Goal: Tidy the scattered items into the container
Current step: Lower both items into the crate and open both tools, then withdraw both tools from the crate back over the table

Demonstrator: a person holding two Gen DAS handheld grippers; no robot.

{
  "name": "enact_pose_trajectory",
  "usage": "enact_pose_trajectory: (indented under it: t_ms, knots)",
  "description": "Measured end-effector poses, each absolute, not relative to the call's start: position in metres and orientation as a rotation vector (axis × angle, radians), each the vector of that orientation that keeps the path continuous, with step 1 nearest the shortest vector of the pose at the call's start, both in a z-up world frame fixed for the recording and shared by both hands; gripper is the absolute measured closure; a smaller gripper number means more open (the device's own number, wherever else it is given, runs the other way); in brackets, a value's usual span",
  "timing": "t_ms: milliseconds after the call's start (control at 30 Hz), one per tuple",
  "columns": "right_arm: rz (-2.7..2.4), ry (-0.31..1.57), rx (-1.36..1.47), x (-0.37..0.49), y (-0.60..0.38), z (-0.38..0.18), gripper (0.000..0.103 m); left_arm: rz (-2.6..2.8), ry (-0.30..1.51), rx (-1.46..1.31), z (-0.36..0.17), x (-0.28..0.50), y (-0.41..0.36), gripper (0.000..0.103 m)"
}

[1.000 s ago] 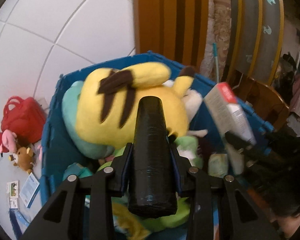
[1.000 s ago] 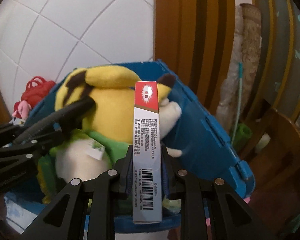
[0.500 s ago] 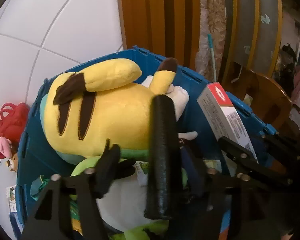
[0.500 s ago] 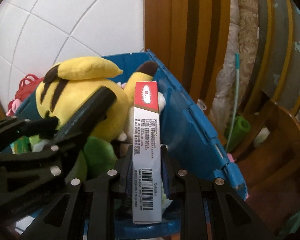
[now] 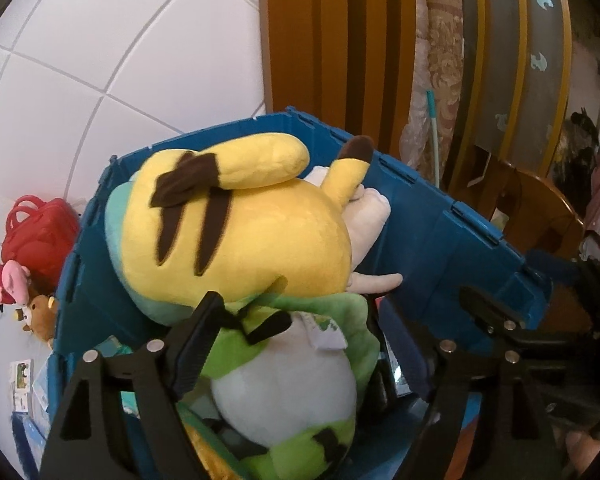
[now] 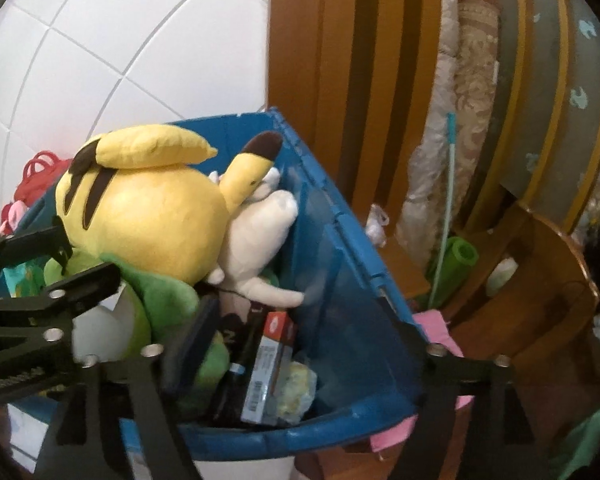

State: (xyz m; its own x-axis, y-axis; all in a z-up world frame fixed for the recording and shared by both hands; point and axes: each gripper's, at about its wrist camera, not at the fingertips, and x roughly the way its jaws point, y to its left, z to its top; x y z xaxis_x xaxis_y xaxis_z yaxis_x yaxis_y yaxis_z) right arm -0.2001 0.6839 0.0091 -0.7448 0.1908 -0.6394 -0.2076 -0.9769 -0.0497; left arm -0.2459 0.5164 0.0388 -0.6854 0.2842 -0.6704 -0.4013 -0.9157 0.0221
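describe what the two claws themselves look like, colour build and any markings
Both are matte black: the left claw and right claw have flat angular linkage arms joined by round silver rivets, ending in dark padded fingers. Small pale lettering, too blurred to read, marks the left claw's arm in the right wrist view.

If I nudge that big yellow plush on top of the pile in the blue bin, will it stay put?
Probably not firmly. The yellow plush sits heaped on the green plush, rising above the blue bin rim, so a push may roll it. It looks soft and stuffed: likely light and squashy, giving under the pads rather than sliding.
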Motion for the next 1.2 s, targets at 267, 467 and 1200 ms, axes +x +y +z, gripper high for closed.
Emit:
enact_pose_trajectory:
  t_ms: [267, 467, 1200]
  knots:
    - [2.786, 0.038, -0.950, -0.175, 0.672, 0.022, 0.000, 2.648, 0.241, -0.928, 0.047, -0.213, 0.482, 0.021]
    - [2.811, 0.066, -0.928, -0.149, 0.645, 0.025, 0.000, 2.692, 0.182, -0.904, 0.054, -0.186, 0.426, 0.021]
    - [3.090, 0.002, -0.988, -0.114, 0.370, 0.014, 0.000, 2.830, 0.087, -1.189, 0.000, -0.145, 0.186, 0.021]
